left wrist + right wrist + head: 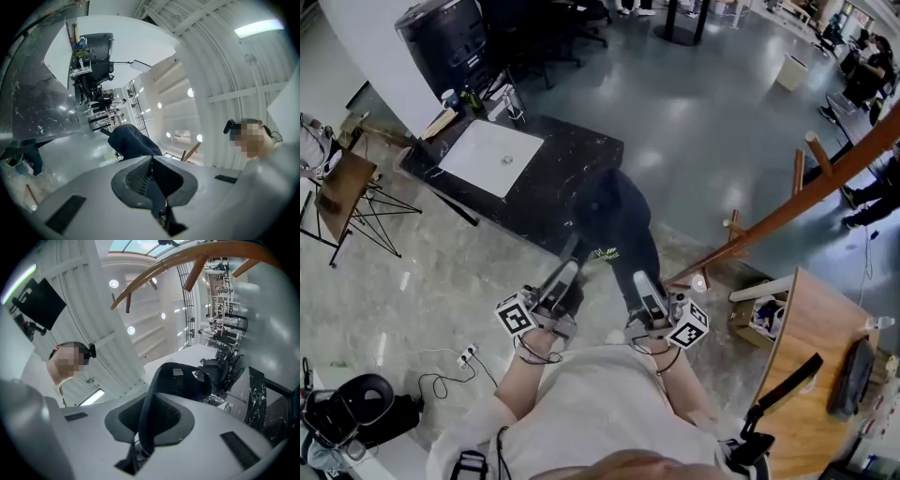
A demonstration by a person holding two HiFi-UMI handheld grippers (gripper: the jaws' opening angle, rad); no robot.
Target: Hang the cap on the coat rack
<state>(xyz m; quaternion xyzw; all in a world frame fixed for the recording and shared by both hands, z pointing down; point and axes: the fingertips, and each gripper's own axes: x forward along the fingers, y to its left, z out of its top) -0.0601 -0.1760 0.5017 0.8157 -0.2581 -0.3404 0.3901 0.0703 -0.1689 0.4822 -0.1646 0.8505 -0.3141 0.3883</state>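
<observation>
A dark navy cap (614, 220) hangs in the air between my two grippers, in front of the black table. My left gripper (565, 274) is shut on one edge of it, with the cap's crown (133, 140) rising beyond the jaws. My right gripper (644, 281) is shut on the cap's rim (154, 399), and the hollow inside of the cap (185, 378) faces that camera. The wooden coat rack (811, 183) leans across the right of the head view, with pegs (814, 150) sticking up; its arms (187, 258) arch over the right gripper view.
A black marble-look table (572, 150) with a white board (492, 155) stands ahead. A wooden desk (811, 347) is at the right, a folding stand (342, 197) at the left. A power strip and cable (464, 356) lie on the floor. Office chairs (229, 364) stand further off.
</observation>
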